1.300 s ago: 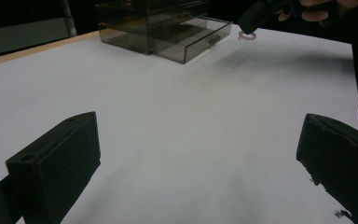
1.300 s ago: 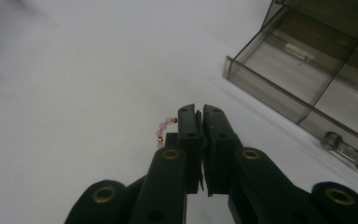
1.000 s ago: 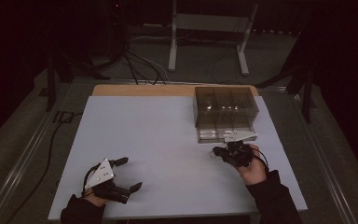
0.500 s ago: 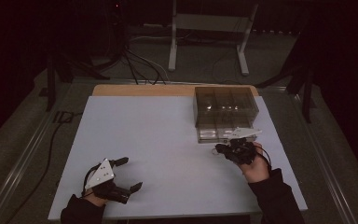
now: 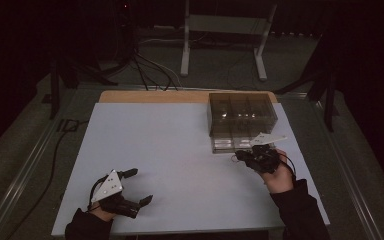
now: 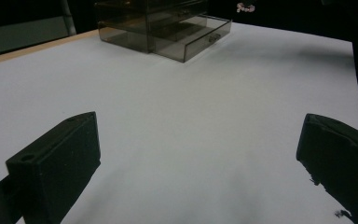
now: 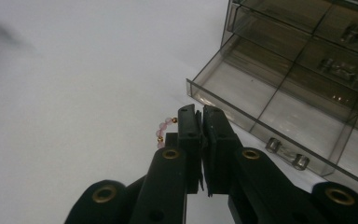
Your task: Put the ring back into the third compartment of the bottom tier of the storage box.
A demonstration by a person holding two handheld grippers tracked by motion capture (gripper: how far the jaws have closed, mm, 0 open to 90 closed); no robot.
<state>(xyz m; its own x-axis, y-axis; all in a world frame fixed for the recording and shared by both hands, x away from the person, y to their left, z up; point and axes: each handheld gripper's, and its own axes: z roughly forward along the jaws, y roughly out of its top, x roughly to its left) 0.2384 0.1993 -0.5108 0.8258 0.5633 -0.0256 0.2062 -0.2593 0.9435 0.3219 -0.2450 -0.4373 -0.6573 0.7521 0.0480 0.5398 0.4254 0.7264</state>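
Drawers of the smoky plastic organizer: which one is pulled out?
The bottom drawer of the organizer stands pulled out, empty compartments exposed, beside the right hand-held gripper holding a pink bead bracelet. The drawers above sit flush.

Room is dark, lit mainly over the white table top [image 5: 180, 150], which shows a bare wooden edge [image 5: 150, 96] at its far side. Grey floor [image 5: 25, 150] surrounds the table. A white metal stand [image 5: 220, 30] sits beyond it, with black cables [image 5: 145, 70] trailing on the floor nearby. Rear wall lies in shadow.
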